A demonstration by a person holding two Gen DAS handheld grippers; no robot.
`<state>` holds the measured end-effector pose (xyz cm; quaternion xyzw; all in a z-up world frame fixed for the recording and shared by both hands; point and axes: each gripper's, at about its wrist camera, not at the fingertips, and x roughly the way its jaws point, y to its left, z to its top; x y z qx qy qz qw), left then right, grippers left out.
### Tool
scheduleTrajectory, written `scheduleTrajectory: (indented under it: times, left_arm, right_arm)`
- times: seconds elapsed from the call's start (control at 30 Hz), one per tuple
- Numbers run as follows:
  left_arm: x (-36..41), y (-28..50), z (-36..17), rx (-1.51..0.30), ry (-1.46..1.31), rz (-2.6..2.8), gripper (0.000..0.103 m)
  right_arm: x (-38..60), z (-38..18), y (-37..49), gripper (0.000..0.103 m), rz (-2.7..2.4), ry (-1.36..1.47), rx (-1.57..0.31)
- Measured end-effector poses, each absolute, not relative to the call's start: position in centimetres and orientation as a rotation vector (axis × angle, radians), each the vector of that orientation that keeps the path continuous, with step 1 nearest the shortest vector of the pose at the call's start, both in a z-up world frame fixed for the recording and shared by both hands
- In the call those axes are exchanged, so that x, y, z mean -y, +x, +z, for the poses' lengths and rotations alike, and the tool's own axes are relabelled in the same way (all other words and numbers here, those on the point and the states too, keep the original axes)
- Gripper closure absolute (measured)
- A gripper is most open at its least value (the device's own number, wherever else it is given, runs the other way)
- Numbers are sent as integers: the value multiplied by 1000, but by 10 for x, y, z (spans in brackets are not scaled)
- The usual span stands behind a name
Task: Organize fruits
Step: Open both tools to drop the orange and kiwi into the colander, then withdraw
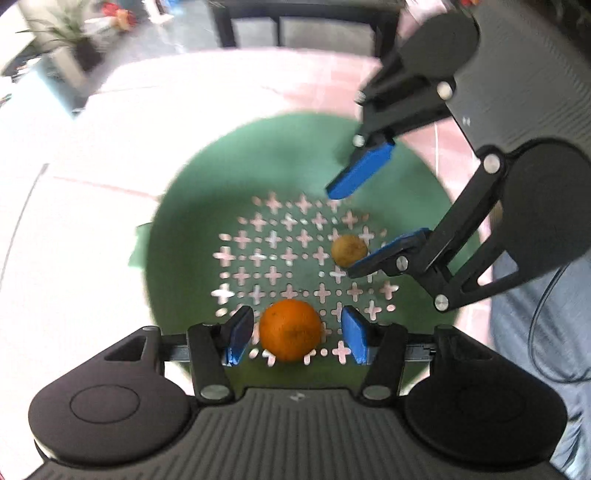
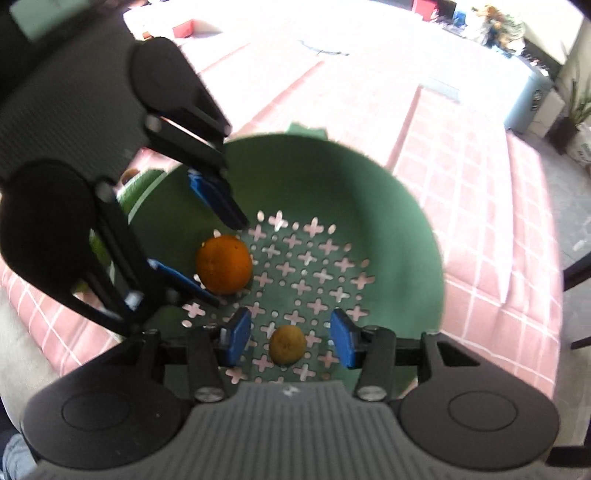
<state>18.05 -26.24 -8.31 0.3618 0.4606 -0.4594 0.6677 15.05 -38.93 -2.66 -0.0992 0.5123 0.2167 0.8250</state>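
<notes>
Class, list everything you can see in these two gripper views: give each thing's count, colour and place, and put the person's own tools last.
Colander: one, green, on the tablecloth.
Orange: one, orange, on the colander floor, between the left gripper's open pads.
Small fruit: one, yellow-brown, on the colander floor, between the right gripper's open pads.
Tablecloth: one, pink check, under the colander.
Potted plant: one, green, background.
Left gripper: one, black, blue pads, open.
Right gripper: one, black, blue pads, open.

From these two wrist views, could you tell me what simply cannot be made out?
- Left wrist view: the near rim of the green colander is hidden behind the left gripper.
- Right wrist view: an orange-brown item beyond the colander rim is mostly covered by the left gripper's linkage; unidentifiable.
- Both views: background clutter is blurred and overexposed.
</notes>
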Motion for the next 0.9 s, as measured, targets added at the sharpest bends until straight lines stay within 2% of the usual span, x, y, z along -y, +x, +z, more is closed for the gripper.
scheduleTrajectory:
  times: [0.07,0.13,0.3,0.4,0.57,0.8,0.83,0.9]
  left_arm:
    - [247,178,-64,-1016,740,-988,33]
    - [233,172,-49,-1002,675,-930,31]
    - [174,155,-29,-988,515,-721,31]
    - [131,141,-30,-982,394,-559,23]
    - [64,101,-37,-969,238,-451,23]
    - [-11,79,-51,-1017,141,-339,23]
    - [-18,79,-54,-1028,142,-323,23]
    - [-33,73,-59,-1045,134,-303,23]
  right_arm:
    - [389,-11,145,41,427,-196,-1049]
    - [385,4,138,37,392,-180,-1013]
    - [364,34,122,37,358,-112,-935]
    - [342,44,107,37,366,-66,-886]
    - [291,43,89,37,366,-37,-849]
    - [223,22,76,37,406,-22,-924]
    - [213,20,75,36,416,-24,-930]
    - [197,14,75,28,414,-14,-937]
